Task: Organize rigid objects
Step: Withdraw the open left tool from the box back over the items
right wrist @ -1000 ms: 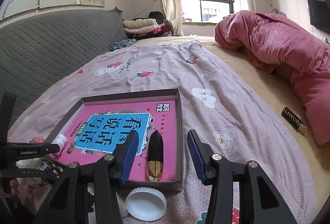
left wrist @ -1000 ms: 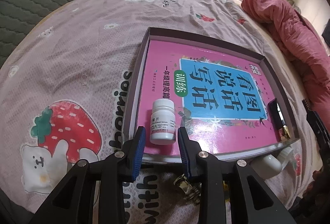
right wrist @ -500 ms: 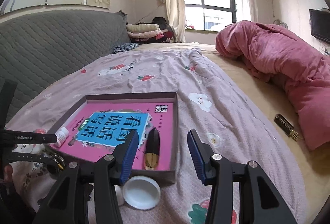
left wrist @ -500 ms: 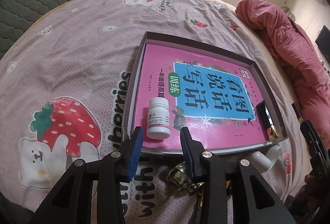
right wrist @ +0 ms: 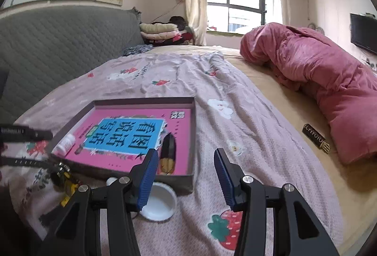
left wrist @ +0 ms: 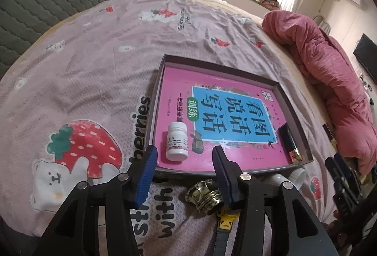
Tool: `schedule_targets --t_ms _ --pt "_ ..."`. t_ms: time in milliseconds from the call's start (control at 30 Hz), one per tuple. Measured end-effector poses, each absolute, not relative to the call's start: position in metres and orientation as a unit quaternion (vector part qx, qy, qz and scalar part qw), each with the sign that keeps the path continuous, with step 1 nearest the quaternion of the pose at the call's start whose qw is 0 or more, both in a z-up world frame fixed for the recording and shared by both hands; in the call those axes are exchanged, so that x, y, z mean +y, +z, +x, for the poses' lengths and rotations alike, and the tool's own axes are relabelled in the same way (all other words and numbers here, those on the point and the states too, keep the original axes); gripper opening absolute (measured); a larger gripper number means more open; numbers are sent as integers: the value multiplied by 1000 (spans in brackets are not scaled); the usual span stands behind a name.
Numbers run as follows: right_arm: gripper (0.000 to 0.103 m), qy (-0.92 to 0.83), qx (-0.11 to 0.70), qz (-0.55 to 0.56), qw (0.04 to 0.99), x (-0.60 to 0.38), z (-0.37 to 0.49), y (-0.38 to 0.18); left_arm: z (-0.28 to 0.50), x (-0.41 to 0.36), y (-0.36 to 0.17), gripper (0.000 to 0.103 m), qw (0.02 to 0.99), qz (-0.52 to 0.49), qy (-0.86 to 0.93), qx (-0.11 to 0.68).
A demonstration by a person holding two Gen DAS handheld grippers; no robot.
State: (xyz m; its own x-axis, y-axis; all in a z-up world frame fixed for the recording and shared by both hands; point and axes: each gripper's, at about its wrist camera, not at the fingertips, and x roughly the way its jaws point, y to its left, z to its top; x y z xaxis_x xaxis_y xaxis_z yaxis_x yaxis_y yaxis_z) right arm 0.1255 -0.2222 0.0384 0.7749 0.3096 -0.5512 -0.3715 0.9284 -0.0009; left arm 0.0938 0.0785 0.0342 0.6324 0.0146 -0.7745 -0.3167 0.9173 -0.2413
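Observation:
A shallow grey box [left wrist: 293,112] on the bed holds a pink book [left wrist: 219,114]. A white pill bottle [left wrist: 177,144] lies on the book's near left corner, and a black and gold tube [left wrist: 288,140] lies along the right wall. My left gripper [left wrist: 185,168] hovers just short of the bottle. Its jaws are opening and the pads touch nothing. In the right wrist view the box [right wrist: 192,128], the bottle [right wrist: 64,144] and the tube [right wrist: 168,152] show again. My right gripper [right wrist: 185,173] stands open and empty over the box's near right corner.
A brass knob [left wrist: 205,194] and a yellow and black item [left wrist: 225,220] lie in front of the box. A white lid [right wrist: 159,200] sits beside them. A black bar with gold lettering [right wrist: 314,138] rests by the pink quilt [right wrist: 318,72]. A grey headboard [right wrist: 59,48] lines the left.
The left jaws have widened and the gripper has pulled back and up from the bottle, which stays lying on the book. The right gripper has slid slightly to the right, its jaws unchanged.

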Motion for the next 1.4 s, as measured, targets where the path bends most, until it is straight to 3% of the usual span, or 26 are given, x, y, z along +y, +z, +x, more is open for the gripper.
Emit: schedule_targets --t_ms 700,1400 --pt "49 199 274 -66 939 -221 93 53 52 74 65 52 898 -167 93 397" --pt "49 208 282 -78 933 -221 72 58 21 47 38 52 884 -131 72 443"
